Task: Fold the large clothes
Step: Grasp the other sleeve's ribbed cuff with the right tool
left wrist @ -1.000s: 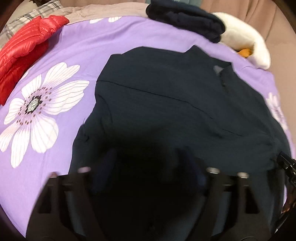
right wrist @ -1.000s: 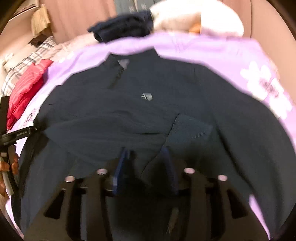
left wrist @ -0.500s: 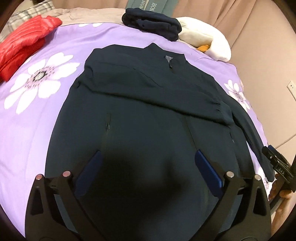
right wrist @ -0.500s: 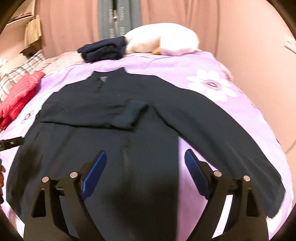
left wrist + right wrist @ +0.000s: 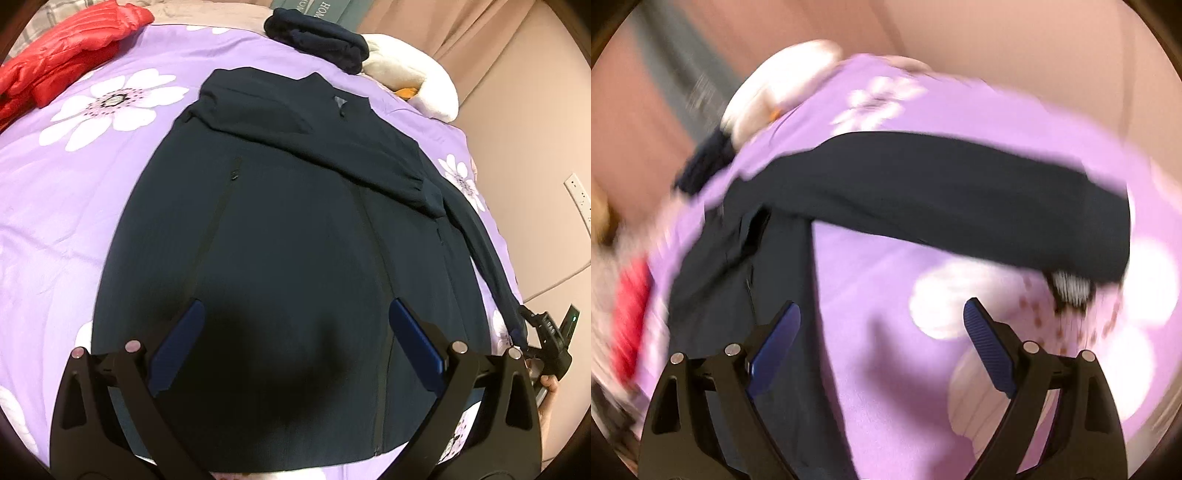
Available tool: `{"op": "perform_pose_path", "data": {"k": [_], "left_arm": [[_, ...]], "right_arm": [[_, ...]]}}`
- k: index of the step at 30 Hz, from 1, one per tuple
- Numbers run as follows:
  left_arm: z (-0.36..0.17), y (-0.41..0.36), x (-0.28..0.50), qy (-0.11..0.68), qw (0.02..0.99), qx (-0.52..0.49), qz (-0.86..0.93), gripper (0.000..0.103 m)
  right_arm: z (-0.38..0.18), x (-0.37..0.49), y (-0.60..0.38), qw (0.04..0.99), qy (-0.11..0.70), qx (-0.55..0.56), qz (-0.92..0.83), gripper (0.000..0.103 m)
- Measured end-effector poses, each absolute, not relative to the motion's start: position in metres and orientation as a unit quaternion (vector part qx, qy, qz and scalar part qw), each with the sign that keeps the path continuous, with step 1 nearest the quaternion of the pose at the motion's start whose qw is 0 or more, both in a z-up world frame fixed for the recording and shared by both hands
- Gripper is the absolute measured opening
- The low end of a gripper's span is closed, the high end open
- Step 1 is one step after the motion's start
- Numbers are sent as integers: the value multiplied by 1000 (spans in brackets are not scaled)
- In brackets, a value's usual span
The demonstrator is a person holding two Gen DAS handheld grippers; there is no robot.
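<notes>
Under both our grippers spreads the purple floral bedspread (image 5: 74,206), and on it, directly ahead of the left gripper (image 5: 293,343), lies the dark navy zip jacket (image 5: 295,229), front up, one sleeve folded across its chest. Its other sleeve (image 5: 960,199) stretches out flat ahead of the right gripper (image 5: 882,332), whose view is blurred. We see the left gripper's jaws spread wide over the jacket's lower front with nothing pinched between them; the right gripper's jaws are opening, only bare bedspread between them. Beyond the jacket's collar sit a white plush cushion (image 5: 432,81) and a folded dark garment (image 5: 321,44); far to the left lies a red puffer jacket (image 5: 66,40). Lettering on the grey-green panel (image 5: 314,7) behind is too cut off to read.
</notes>
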State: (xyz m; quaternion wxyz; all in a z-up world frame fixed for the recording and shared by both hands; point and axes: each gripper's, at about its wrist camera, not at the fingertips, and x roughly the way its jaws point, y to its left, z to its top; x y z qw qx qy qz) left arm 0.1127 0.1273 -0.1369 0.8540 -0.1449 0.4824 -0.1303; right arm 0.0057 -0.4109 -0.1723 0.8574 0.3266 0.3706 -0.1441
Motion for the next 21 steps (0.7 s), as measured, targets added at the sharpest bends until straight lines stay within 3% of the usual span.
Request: {"op": "perform_pose_path", "data": {"k": [3,6,21], "left_arm": [[-137,130,108,486,852,-145,-126,101],[-141,133,105,495,848,-148,-118,101],[-144,116,96,501,847,-135,-118,101]], "right_arm": [[-193,-16,-444,817,332,450,-144,90],[-203,-28,-457,799,298,500,-148,90],[-219,-32,-494,759,166,582,-239,90]]}}
